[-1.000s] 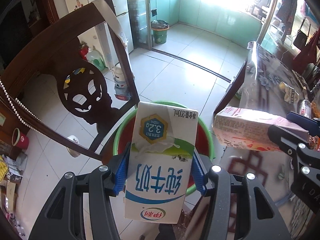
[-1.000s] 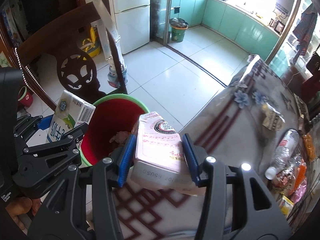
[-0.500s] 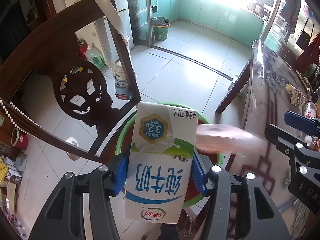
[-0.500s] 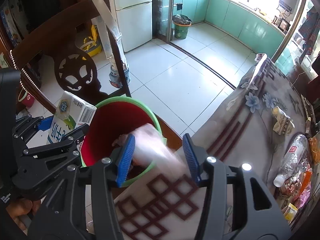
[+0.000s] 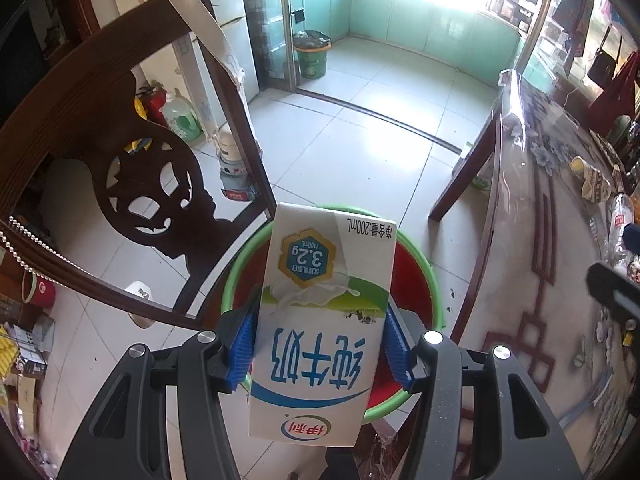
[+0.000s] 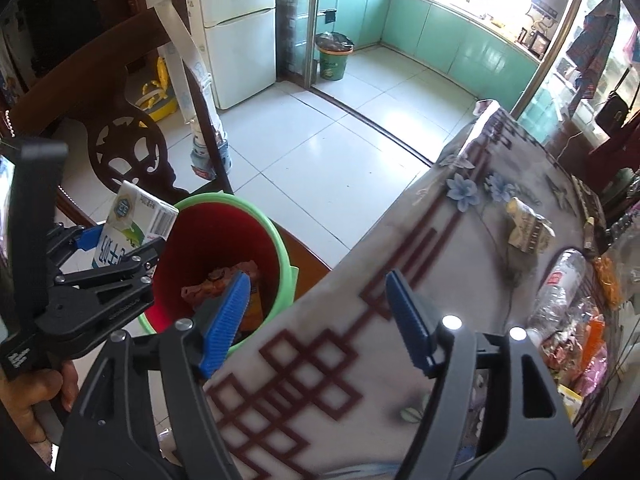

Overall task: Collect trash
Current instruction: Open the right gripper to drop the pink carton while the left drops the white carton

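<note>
Left gripper (image 5: 320,344) is clamping a white milk carton (image 5: 324,312) between its blue pads, carton's long axis running along the fingers, printed face upside down to the camera. The red bin with green rim (image 6: 224,240) is sitting directly beyond and below the carton; in the right wrist view the carton is hanging over the bin's near-left rim, so my reading is that the drop needs a small carry toward the bin's centre. Right gripper (image 6: 316,316) is opening, nothing between its jaws, hanging over the tablecloth (image 6: 360,360) edge just beside the bin. Bin's floor is mostly hidden by the carton; some wrappers (image 6: 224,280) are showing inside, type unclear.
</note>
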